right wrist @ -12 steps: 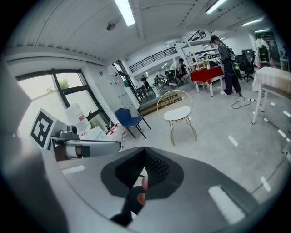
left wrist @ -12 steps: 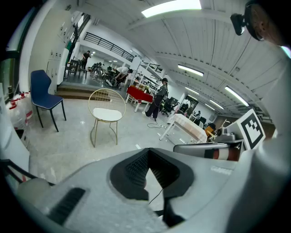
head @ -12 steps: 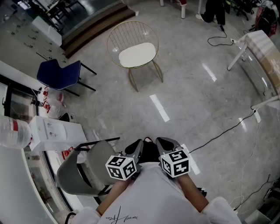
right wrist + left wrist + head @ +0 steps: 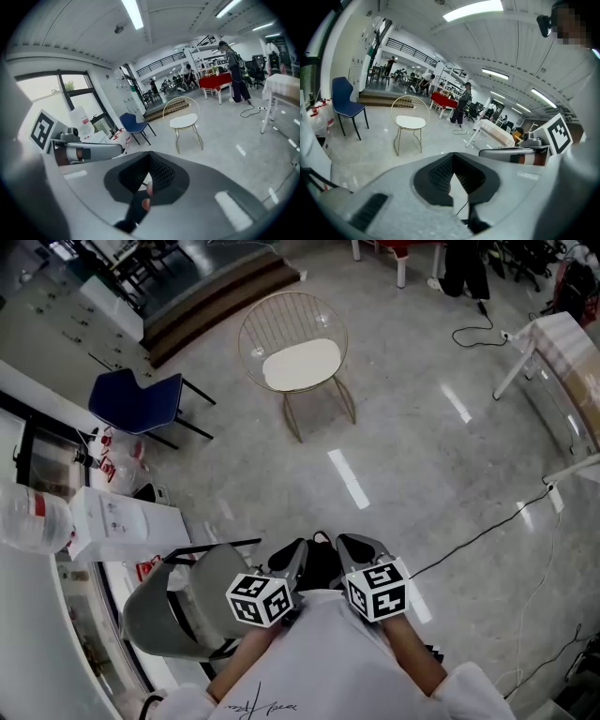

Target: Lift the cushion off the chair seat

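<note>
Both closed and empty, left hand-held gripper point(image 4: 289, 557) and right hand-held gripper point(image 4: 361, 549) well short of cushion point(image 4: 301, 365); likely hazards: cable point(image 4: 478, 535) underfoot, wire chair point(image 4: 281, 320) tipping under lopsided pull.

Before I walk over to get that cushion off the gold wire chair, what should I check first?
1. Cushion lies flat on the wire chair seat: ok.
2. Left gripper and right gripper hold nothing: ok.
3. Grippers open for a grasp: not ok, both are shut.
4. Cushion within reach: not ok, the chair stands well across the floor.
5. Path to the chair: ok, bare floor; the cable lies off to the right.
6. Cushion loose rather than tied to the seat: cannot tell.
</note>
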{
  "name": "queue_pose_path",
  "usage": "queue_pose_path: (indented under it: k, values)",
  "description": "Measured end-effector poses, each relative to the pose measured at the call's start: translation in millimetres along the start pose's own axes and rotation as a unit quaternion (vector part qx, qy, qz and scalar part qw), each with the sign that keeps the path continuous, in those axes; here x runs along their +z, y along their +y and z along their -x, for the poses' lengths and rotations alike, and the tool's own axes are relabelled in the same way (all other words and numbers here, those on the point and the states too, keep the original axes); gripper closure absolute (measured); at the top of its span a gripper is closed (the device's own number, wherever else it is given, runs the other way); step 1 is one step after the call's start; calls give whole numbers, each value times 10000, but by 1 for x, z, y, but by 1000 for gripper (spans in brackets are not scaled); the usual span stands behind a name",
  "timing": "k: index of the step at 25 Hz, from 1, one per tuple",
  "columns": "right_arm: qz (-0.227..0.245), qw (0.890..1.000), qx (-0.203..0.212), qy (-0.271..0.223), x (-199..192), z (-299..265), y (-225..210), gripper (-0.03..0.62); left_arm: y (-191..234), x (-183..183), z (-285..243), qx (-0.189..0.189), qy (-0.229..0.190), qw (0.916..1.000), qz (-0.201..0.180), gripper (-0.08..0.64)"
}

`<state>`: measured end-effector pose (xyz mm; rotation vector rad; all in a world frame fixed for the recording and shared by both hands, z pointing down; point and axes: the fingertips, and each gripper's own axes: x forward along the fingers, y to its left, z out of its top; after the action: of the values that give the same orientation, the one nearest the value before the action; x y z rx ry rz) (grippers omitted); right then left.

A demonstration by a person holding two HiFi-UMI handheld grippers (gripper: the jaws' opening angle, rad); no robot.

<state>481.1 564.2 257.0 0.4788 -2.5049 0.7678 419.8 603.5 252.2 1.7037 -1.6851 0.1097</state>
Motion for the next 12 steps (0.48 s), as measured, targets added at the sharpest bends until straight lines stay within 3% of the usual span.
queue_pose_path:
  k: [12]
  values:
    - [-127, 9999, -40, -36, 10, -4, -18, 584, 6, 12, -14, 35, -82, 9999, 89, 561]
